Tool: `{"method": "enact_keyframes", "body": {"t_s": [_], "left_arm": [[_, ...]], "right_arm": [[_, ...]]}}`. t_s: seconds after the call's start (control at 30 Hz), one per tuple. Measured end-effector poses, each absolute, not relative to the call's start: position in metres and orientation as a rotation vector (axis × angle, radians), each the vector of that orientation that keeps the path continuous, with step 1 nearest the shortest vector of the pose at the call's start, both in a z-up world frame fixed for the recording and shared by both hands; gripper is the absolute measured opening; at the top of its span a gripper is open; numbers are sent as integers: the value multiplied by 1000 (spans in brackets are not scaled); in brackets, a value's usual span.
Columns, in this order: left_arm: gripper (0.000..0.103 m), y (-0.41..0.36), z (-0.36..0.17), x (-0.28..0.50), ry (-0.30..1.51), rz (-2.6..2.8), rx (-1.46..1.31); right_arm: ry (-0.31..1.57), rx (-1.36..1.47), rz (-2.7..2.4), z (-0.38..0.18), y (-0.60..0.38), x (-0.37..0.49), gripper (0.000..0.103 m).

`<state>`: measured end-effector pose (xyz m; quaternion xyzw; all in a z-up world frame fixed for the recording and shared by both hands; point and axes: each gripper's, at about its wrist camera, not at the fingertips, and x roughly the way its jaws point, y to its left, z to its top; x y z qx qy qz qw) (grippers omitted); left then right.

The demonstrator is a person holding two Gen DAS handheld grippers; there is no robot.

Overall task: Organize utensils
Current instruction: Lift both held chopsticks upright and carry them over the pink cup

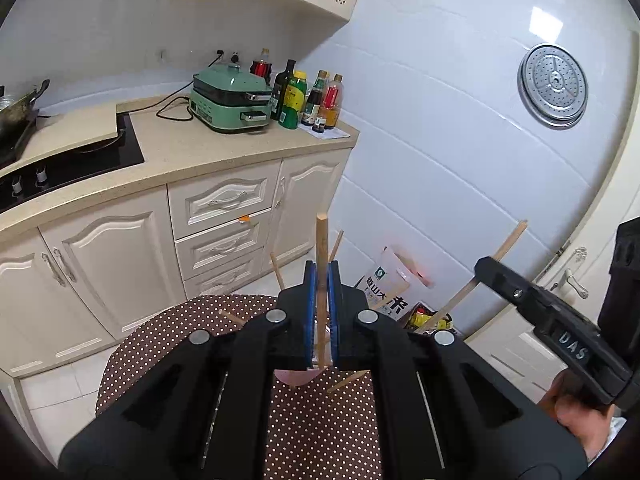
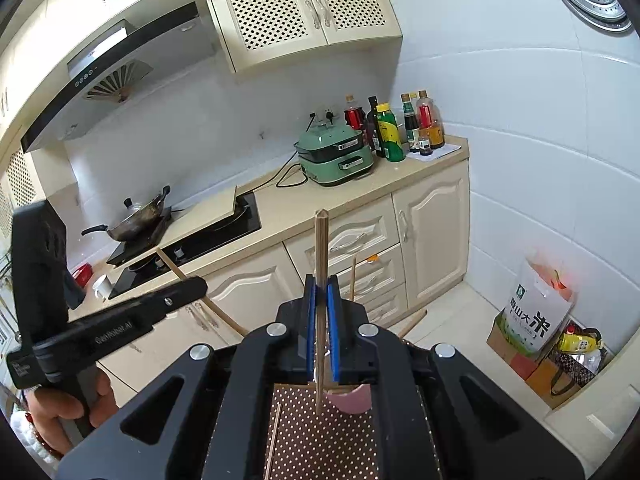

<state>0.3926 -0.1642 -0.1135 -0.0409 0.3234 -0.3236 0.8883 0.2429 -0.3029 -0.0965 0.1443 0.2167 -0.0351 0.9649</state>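
Note:
My left gripper (image 1: 321, 276) is shut on a wooden chopstick (image 1: 321, 248) held upright above a pink cup (image 1: 294, 377) on the brown dotted table (image 1: 168, 332). My right gripper (image 2: 321, 288) is shut on another wooden chopstick (image 2: 321, 248), upright above the pink cup (image 2: 352, 398). Each gripper shows in the other's view, the right one (image 1: 486, 266) with its chopstick (image 1: 510, 242), the left one (image 2: 196, 284) with its chopstick (image 2: 170, 266). Other chopsticks stand in the cup (image 1: 276, 270) (image 2: 353, 278). Loose chopsticks lie on the table (image 1: 348, 380) (image 2: 274, 440).
Cream kitchen cabinets (image 1: 120, 256) and a counter with a green cooker (image 1: 230, 100), bottles (image 1: 308, 98), a black hob (image 2: 192, 244) and a wok (image 2: 138, 220) stand behind. A rice bag (image 2: 536, 308) and boxes sit on the floor by the tiled wall.

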Motion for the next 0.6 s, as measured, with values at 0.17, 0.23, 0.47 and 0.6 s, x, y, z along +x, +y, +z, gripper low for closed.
{"method": "enact_keyframes", "body": {"t_s": [0.17, 0.23, 0.47, 0.6], "left_arm": [[6, -172, -126, 408, 695, -650, -60], [6, -174, -132, 414, 706, -640, -52], [6, -180, -149, 428, 730, -622, -21], [6, -181, -159, 434, 754, -622, -16]], "right_arm": [[436, 291, -79, -99, -309, 256, 4], [441, 285, -82, -101, -310, 261, 4], [468, 262, -85, -111, -310, 280, 4], [485, 251, -83, -117, -310, 288, 4]]}}
